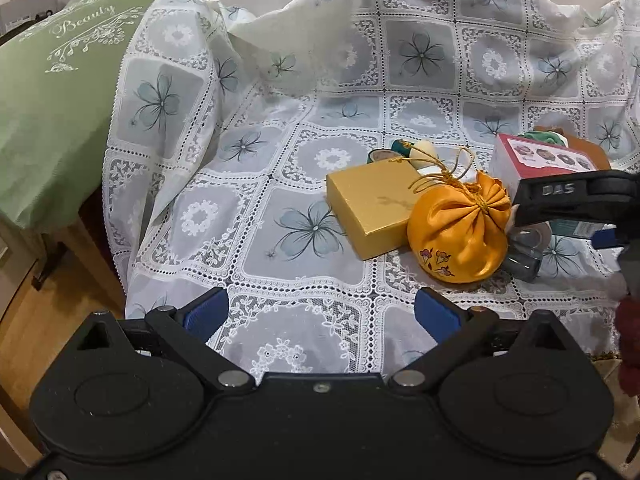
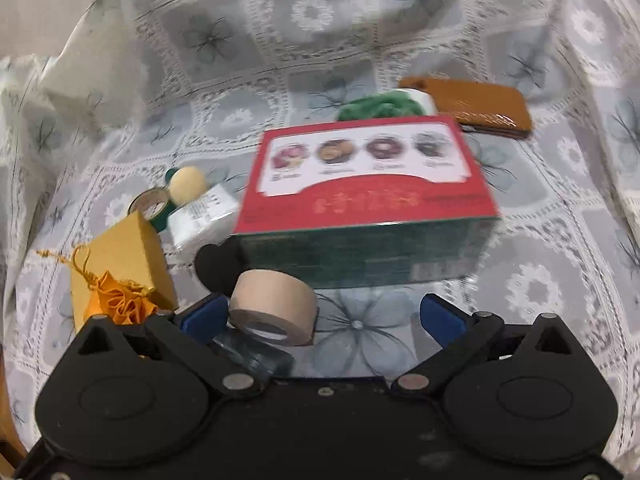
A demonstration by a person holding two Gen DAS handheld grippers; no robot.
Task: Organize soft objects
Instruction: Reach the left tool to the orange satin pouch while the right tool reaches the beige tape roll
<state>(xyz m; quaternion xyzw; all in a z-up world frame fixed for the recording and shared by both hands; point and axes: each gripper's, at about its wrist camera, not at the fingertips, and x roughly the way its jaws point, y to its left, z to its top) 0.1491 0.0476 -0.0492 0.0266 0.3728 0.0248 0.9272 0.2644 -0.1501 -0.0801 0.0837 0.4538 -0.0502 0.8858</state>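
Observation:
An orange satin drawstring pouch (image 1: 458, 232) lies on the lace cloth, leaning on a gold box (image 1: 370, 206); it also shows in the right wrist view (image 2: 120, 306). A green soft item (image 2: 378, 106) lies behind the red box (image 2: 368, 172). My left gripper (image 1: 320, 316) is open and empty, low over the cloth, left of the pouch. My right gripper (image 2: 320, 320) is open and empty, with a beige tape roll (image 2: 274, 306) by its left finger. The right gripper appears in the left wrist view (image 1: 576, 204) beside the pouch.
A green pillow (image 1: 52, 100) lies at the left. A brown wallet (image 2: 476, 106), a white packet (image 2: 202, 216), a tape roll (image 2: 150, 204), a cream ball (image 2: 186, 186) and a clear jar (image 1: 524, 256) lie around. The cloth edge drops to a wooden floor (image 1: 44, 328).

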